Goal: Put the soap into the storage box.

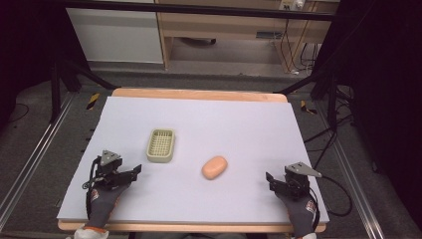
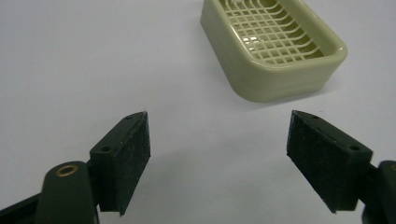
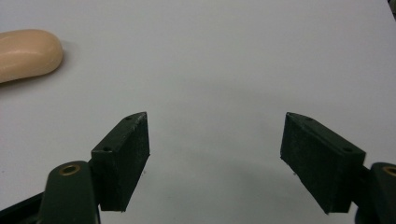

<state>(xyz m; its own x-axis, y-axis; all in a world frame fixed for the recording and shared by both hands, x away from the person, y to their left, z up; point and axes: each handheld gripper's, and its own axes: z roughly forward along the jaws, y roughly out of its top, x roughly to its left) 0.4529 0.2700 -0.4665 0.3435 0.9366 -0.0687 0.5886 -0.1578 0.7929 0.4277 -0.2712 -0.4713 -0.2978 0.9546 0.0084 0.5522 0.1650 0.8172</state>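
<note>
Nearest me, at the desk's front edge, I see my two gloved hands, each holding a black two-jaw gripper. The left gripper (image 1: pixel 135 170) sits at the near left with its jaws spread wide apart and nothing between them; in the left gripper view its dark, felt-like pads (image 2: pixel 126 163) hang just above the bare surface. The right gripper (image 1: pixel 268 177) sits at the near right, jaws likewise wide apart and empty, and the right gripper view shows its pads (image 3: pixel 123 161) over plain desk.

The pale lavender-white sheet covering the desk (image 1: pixel 249 129) is smooth and unmarked, with a wooden rim showing at its far and near edges.

Farther in, between the two grippers and a little right of centre, lies a peach-orange oval bar of soap (image 1: pixel 214 167), rounded, matte, lying flat. It appears at the upper left of the right gripper view (image 3: pixel 28 53), well apart from those jaws.

Beyond the left gripper stands a pale green rectangular plastic soap dish (image 1: pixel 160 145) with rounded corners and a grid-slotted floor, upright and empty. It is near the soap but not touching it.
</note>
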